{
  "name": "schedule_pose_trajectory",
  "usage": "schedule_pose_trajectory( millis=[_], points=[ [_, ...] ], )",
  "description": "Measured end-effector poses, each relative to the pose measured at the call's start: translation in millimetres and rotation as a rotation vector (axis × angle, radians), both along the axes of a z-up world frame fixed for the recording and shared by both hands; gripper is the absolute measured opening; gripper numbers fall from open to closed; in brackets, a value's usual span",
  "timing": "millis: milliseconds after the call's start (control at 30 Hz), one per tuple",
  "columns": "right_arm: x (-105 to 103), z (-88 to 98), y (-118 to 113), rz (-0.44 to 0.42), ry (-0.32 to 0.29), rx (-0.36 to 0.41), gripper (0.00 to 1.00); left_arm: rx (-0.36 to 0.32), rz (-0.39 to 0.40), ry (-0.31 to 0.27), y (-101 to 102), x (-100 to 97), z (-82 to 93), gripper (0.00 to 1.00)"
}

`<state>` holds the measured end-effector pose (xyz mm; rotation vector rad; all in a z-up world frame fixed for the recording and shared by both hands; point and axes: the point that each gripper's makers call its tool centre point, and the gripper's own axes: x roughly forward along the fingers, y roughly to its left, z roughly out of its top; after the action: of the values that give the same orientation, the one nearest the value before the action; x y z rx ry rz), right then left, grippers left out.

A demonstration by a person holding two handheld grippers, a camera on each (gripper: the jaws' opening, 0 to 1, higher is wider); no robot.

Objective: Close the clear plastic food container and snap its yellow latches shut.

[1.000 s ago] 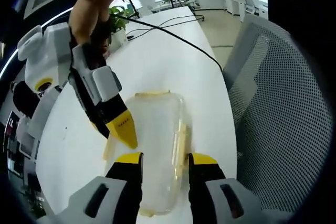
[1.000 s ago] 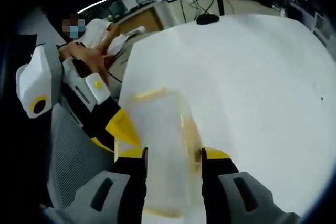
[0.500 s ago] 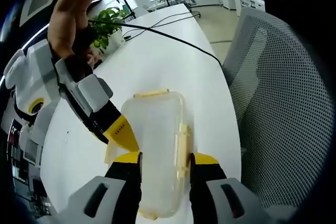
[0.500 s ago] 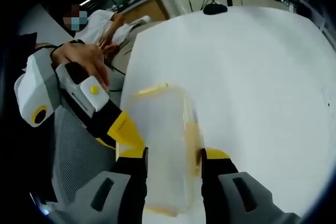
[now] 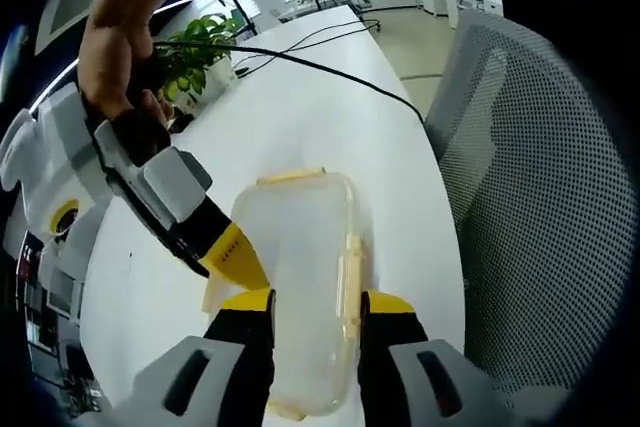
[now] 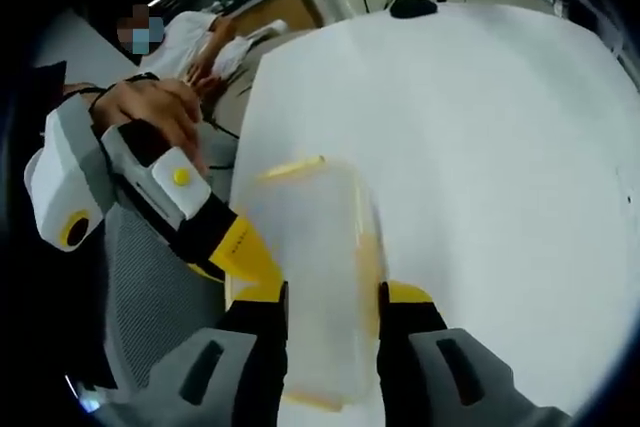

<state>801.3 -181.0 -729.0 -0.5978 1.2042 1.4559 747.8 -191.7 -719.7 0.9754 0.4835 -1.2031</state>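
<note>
The clear plastic container (image 5: 300,287) lies on the white table (image 5: 300,107) with its lid on. Yellow latches show at its far end (image 5: 290,177) and along its right side (image 5: 350,267). My left gripper (image 5: 315,305) straddles the near part, jaws against both long sides. From the left, the right gripper's yellow fingertip (image 5: 235,252) touches the container's left edge. In the right gripper view the container (image 6: 310,267) runs between the jaws of my right gripper (image 6: 332,295), which press its sides. There the left gripper's fingertip (image 6: 245,252) meets its left edge.
A grey mesh chair (image 5: 530,177) stands close along the table's right edge. A black cable (image 5: 330,72) crosses the far table, and a potted plant (image 5: 190,52) stands beyond it. A seated person (image 6: 190,52) is off the table's left edge, and a black mouse (image 6: 412,7) lies far off.
The right gripper's jaws have drawn in slightly against the container. Both views have shifted a little with the hands. The container stays in the same place on the table.
</note>
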Motion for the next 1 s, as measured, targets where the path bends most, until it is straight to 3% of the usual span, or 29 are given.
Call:
schedule_pose_trajectory(
  millis=[200, 333, 467, 700, 767, 1000],
  points=[
    [2.1, 1.5, -1.5, -0.034, -0.003, 0.017, 0.34, 0.001, -0.013, -0.012, -0.9, -1.5, 0.0, 0.27],
    [1.0, 1.5, -1.2, -0.056, -0.004, 0.018, 0.34, -0.031, -0.008, 0.021, -1.3, -0.7, 2.1, 0.27],
    [-0.4, 2.5, -0.4, -0.064, -0.014, 0.007, 0.35, -0.034, -0.004, 0.019, -2.0, -1.6, 1.8, 0.28],
    [2.9, 3.7, -0.8, -0.09, -0.031, 0.015, 0.35, -0.081, 0.049, 0.061, -2.2, -1.9, 3.6, 0.3],
    [4.9, 5.3, -1.4, -0.103, -0.044, 0.02, 0.35, -0.08, 0.065, 0.077, -1.0, -3.3, 2.4, 0.36],
    [8.7, 12.4, -5.0, -0.123, -0.083, 0.043, 0.38, -0.072, 0.083, 0.088, 3.4, -5.8, 3.3, 0.38]
  ],
)
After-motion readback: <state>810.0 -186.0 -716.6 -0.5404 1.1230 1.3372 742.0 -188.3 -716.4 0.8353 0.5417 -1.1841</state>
